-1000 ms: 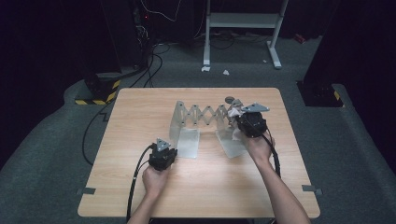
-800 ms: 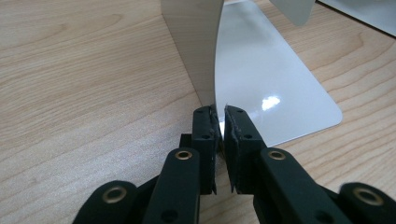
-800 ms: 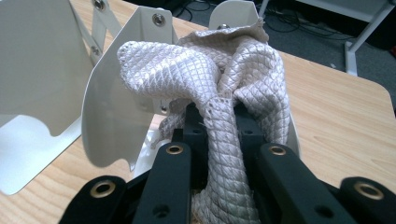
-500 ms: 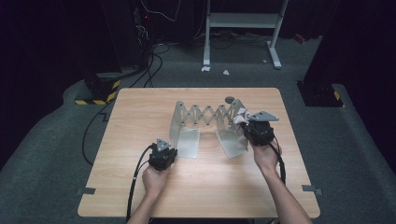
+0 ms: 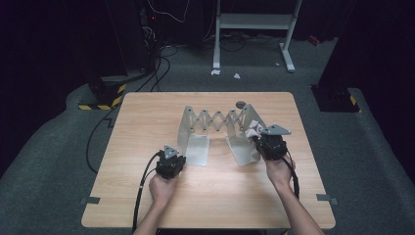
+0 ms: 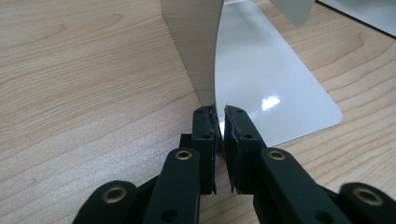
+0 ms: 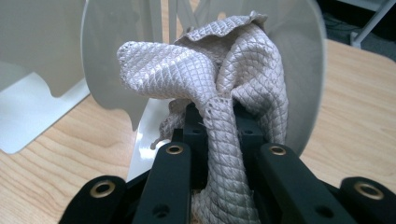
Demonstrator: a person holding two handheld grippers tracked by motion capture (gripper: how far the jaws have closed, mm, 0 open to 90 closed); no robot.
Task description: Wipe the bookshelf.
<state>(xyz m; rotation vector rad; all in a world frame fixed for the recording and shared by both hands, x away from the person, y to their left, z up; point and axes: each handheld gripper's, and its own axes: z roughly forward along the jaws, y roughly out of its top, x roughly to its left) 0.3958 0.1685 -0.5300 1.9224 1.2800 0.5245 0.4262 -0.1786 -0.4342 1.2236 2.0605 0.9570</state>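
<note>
From above, a light wooden table (image 5: 210, 196) carries a silvery metal expanding bookend rack (image 5: 218, 120) with a scissor lattice between two upright end plates, each with a flat foot on the wood. The left hand-held gripper (image 5: 172, 159) sits at the near edge of the left foot plate, a hand behind it. The right hand-held gripper (image 5: 260, 142) is at the right end plate, with a crumpled pale beige cloth (image 5: 253, 131) at its tip, against the plate. A small dark round object (image 5: 241, 104) lies on the table just behind the rack.

In the left gripper view, the left hand-held gripper (image 6: 221, 126) has its black jaws drawn narrow, pinching the thin edge of the rack's upright plate (image 6: 194, 46) where it meets the shiny foot plate (image 6: 275, 88).

In the right gripper view, the right hand-held gripper (image 7: 219, 128) clamps the beige cloth (image 7: 219, 65), which has a quilted diamond weave; it bunches up above the jaws and a strand trails down between them. The cloth presses against the rounded metal plate (image 7: 306, 70) behind it.
</note>
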